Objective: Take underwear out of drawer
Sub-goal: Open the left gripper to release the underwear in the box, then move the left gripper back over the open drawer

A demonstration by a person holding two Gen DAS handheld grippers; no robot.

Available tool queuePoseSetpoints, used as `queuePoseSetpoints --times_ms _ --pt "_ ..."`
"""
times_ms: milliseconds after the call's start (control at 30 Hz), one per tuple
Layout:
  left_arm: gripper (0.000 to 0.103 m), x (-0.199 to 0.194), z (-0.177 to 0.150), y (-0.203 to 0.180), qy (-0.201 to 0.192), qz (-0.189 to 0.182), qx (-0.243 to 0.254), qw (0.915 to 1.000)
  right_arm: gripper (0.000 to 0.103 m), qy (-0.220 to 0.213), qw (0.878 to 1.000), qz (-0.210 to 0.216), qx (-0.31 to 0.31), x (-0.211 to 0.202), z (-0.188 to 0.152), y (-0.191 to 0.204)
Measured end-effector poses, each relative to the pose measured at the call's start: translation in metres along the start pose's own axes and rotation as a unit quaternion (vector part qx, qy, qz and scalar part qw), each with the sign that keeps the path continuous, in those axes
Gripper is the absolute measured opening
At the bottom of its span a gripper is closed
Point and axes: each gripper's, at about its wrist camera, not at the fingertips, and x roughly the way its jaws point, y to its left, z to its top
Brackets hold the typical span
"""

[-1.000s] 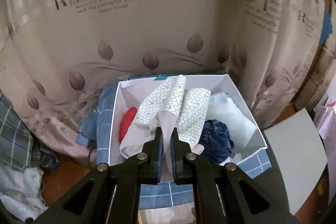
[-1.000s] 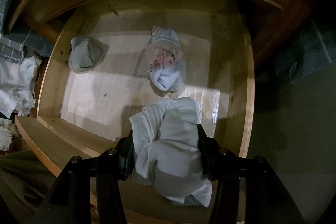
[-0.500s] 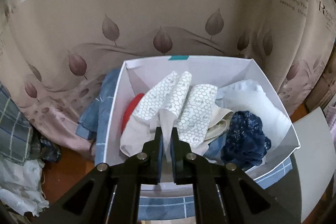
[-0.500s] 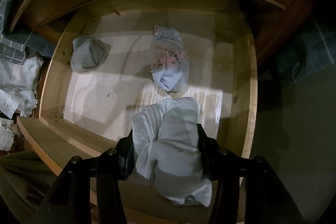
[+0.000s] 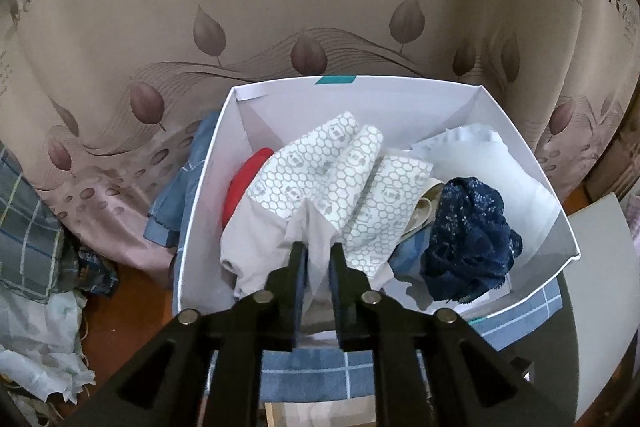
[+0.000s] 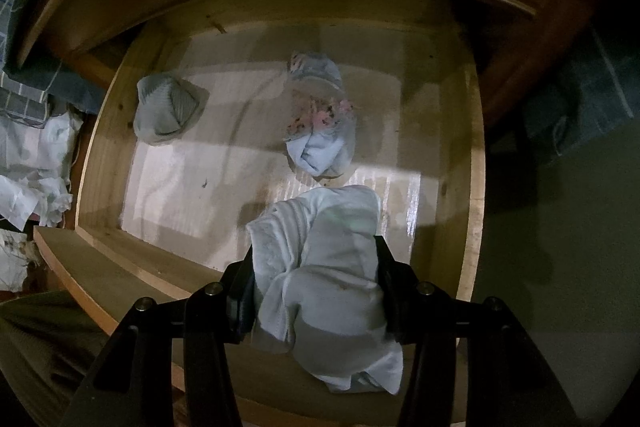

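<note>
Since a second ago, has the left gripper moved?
Yes. The left gripper has dropped closer over the white box, which now looms larger; its jaws are opening around the patterned underwear.

A leaf-printed curtain [image 5: 320,7] hangs behind blue checked cloth [image 5: 304,367] and crumpled white paper [image 5: 40,359].

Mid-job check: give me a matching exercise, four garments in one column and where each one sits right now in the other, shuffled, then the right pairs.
Things
1. honeycomb-print underwear
2. navy lace underwear
3. white bundle
4. grey bundle

Places
A. drawer floor, far left corner
B. between the right gripper's jaws, over the drawer
C. white box, right side
D. white box, middle, its tail between the left gripper's opening jaws

Pairs: 1-D, 2-C, 3-B, 4-A
</note>
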Motion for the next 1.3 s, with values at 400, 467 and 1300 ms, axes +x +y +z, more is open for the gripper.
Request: queuePoseSetpoints --times_ms 400,467,1300 --pt "0.045 -0.037 -0.015 0.01 -0.049 0.024 -0.006 0.9985 0.047 -0.015 1.0 0.0 0.003 -0.005 -0.002 0.001" --pt "0.046 -0.045 -0.023 0.014 -0.057 0.026 -0.008 0.998 0.047 -0.013 1.0 0.003 0.007 -0.004 -0.002 0.0" --pt "0.05 0.012 -0.206 0.015 -0.015 0.053 -0.014 0.9984 0.047 -0.039 0.998 0.002 0.044 -0.013 0.004 -0.014"
